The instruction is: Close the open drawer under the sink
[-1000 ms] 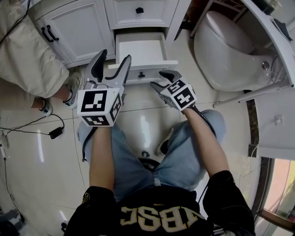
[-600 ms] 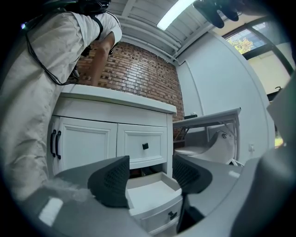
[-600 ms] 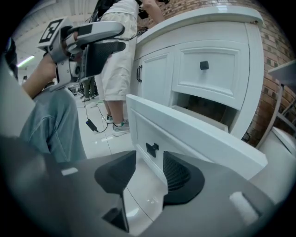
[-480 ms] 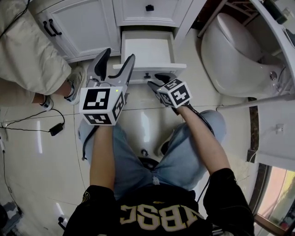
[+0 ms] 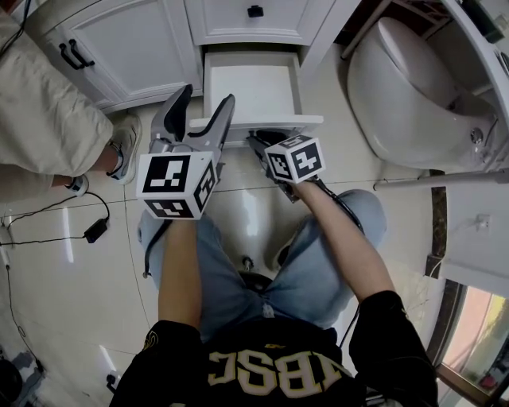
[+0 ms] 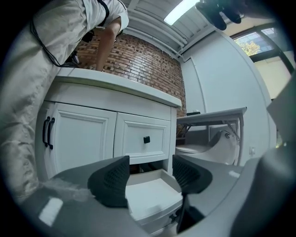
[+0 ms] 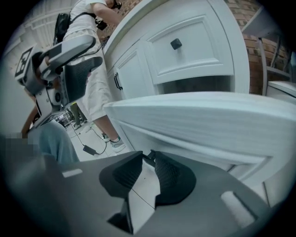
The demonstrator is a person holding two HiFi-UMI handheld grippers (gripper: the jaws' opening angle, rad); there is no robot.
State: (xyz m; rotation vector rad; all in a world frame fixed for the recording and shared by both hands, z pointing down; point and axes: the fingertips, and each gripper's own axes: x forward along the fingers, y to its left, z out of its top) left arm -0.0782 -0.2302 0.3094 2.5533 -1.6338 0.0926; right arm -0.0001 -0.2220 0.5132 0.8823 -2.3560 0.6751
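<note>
The open white drawer [image 5: 262, 122] sticks out of the white vanity, empty inside; it also shows in the left gripper view [image 6: 152, 196] and fills the right gripper view [image 7: 208, 120]. My right gripper [image 5: 256, 140] is pressed up to the drawer front, and its jaws [image 7: 149, 159] are shut with a small black knob [image 7: 150, 155] pinched at the tips. My left gripper [image 5: 205, 99] hovers over the drawer's front left corner. Its jaws [image 6: 150, 173] are open with nothing between them.
Above the open drawer is a shut drawer with a black knob [image 5: 254, 11]; cabinet doors with black handles [image 5: 71, 54] lie to its left. A person in beige [image 5: 48, 119] stands at the left, shoe [image 5: 127, 147] near the cabinet. A toilet [image 5: 406, 87] is at the right. A cable and adapter [image 5: 95, 229] lie on the floor.
The right gripper has rolled, moved in to the drawer front and shut its jaws at the knob. The left gripper has shifted slightly forward over the drawer's corner, still open.
</note>
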